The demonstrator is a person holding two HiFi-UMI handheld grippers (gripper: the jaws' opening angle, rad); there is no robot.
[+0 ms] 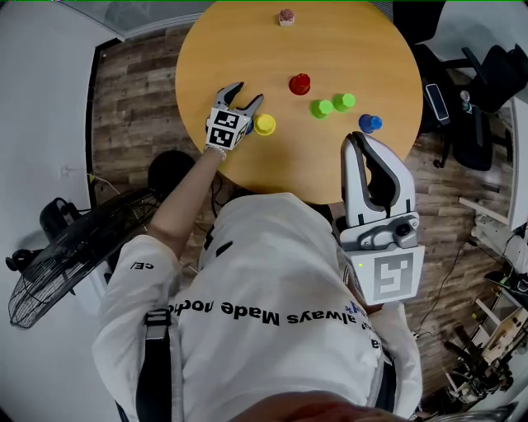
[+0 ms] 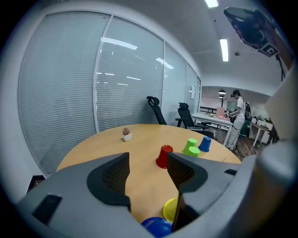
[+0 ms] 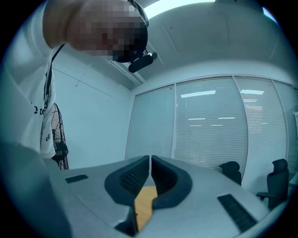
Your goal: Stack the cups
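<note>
Head view: the red cup stands near the centre of the round wooden table. Two green cups, touching each other, sit at its 4 o'clock, with a blue cup farther out on the same bearing. The yellow cup is at the table's 8 o'clock, just beside the left gripper, whose jaws stand apart and grip nothing. A second blue cup shows partly below them. The red cup tapers narrower toward its top. A potted plant sits at 12 o'clock. The right gripper, off the table at 5 o'clock, has its jaws together and empty.
</note>
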